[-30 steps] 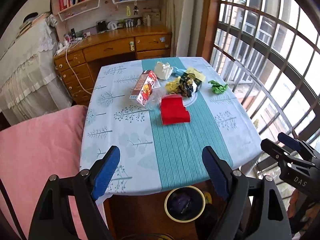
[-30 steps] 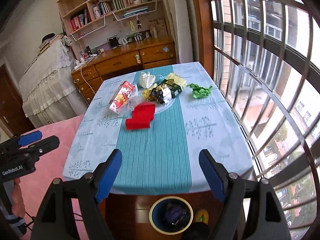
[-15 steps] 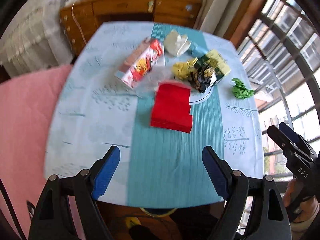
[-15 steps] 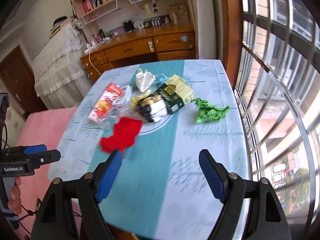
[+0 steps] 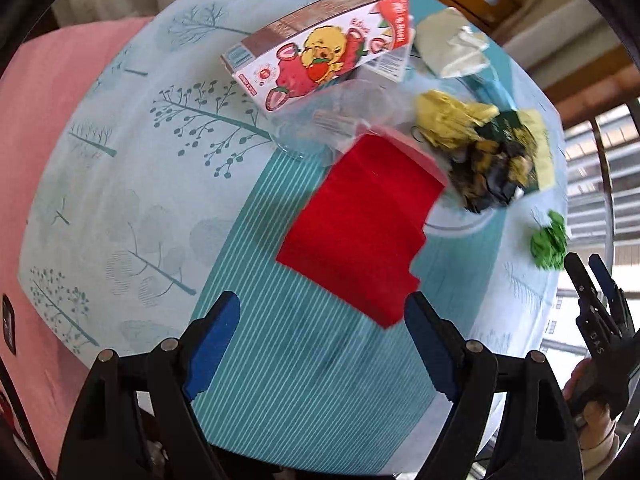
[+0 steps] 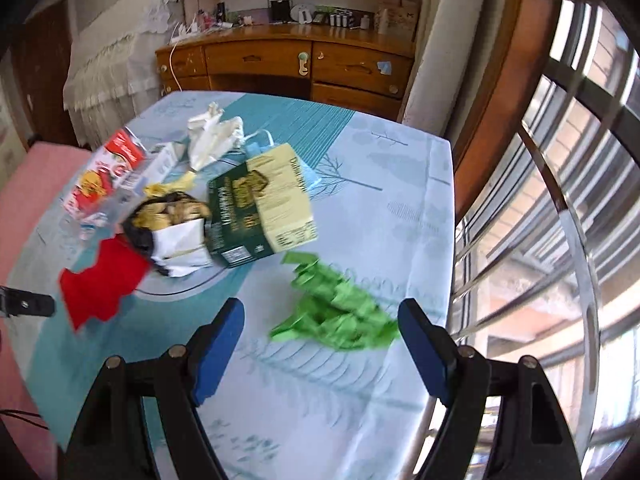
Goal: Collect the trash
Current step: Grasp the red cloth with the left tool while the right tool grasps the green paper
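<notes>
My left gripper [image 5: 320, 340] is open above the table, its blue fingers just short of the near corner of a flat red paper piece [image 5: 364, 224]. Beyond that lie a strawberry drink carton [image 5: 320, 56], a clear plastic wrapper [image 5: 340, 120], yellow crumpled paper [image 5: 448, 120], a dark snack bag [image 5: 492, 168] and a white wad [image 5: 448, 48]. My right gripper [image 6: 320, 340] is open, with a crumpled green wrapper [image 6: 340, 308] lying just ahead between its fingers, untouched. A green-and-cream box [image 6: 260, 208] and a black-and-white bag [image 6: 172, 232] sit further back.
The table wears a light blue tree-print cloth with a teal striped runner [image 5: 304, 392]. A pink cushion [image 5: 52, 92] lies left of the table. A wooden desk [image 6: 288, 60] stands behind, and a barred window [image 6: 560, 184] runs along the right edge.
Both grippers have come forward and down over the table and tilted steeply. The bin under the table edge has left view. The red paper and green wrapper now loom close.
</notes>
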